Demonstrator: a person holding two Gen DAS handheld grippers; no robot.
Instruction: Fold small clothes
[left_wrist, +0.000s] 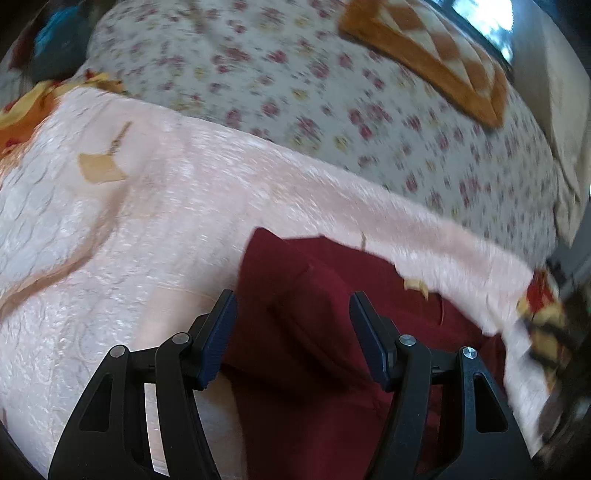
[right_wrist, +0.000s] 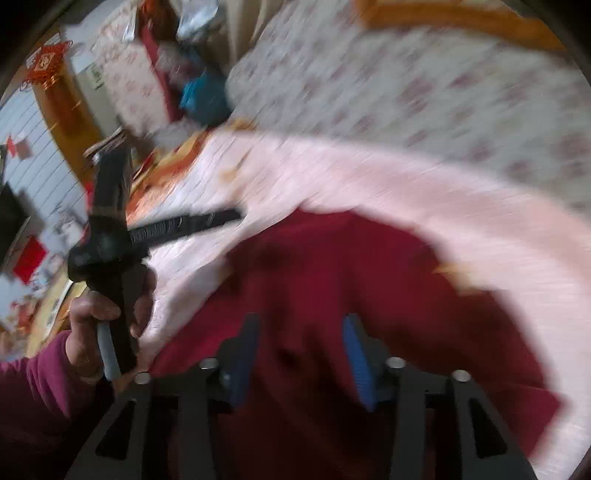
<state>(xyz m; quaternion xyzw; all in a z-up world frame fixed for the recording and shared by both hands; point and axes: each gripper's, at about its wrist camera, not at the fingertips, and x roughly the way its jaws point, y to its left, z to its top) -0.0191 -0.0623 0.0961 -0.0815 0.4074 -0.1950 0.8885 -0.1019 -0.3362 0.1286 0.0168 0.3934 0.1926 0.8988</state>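
A dark red garment lies on a pale pink blanket on the bed. My left gripper is open, its fingers straddling a raised fold of the garment without closing on it. In the blurred right wrist view the same red garment fills the lower middle, and my right gripper is open just above it, holding nothing. The left gripper shows there too, held in a hand at the left, its fingers pointing over the pink blanket.
A floral bedsheet covers the bed beyond the blanket. An orange and cream checked cloth lies at the far right. A blue object and cluttered furniture stand past the bed's far edge.
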